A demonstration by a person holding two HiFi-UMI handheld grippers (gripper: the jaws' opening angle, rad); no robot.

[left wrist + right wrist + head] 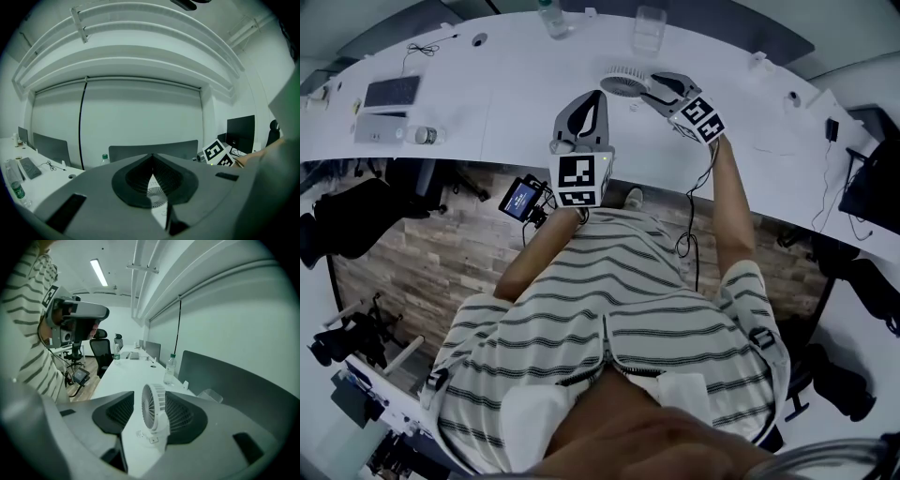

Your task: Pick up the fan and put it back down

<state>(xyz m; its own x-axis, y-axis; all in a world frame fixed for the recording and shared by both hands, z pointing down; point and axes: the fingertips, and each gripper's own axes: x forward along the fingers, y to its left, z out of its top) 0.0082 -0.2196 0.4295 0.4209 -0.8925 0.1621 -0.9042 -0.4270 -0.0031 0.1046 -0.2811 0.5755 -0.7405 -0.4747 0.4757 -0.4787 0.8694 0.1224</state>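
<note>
A small white desk fan [624, 82] stands upright on the white table [516, 103], its grille toward the left jaw in the right gripper view. My right gripper [654, 91] is at the fan, and its jaws stand open on either side of the fan [154, 411]. The left pad is clearly apart from the grille; the right pad is close behind the fan's back. My left gripper [598, 97] hovers over the table's near edge, left of the fan, with jaws together and nothing held. Through the slit behind its tips [152, 157] a piece of the fan [154, 192] shows.
A water bottle [553, 17] and a clear plastic container [649, 28] stand at the table's far edge behind the fan. A keyboard [392, 92] and a lying bottle [427, 135] are far left. A small screen [521, 199] hangs below the near edge. Cables lie to the right.
</note>
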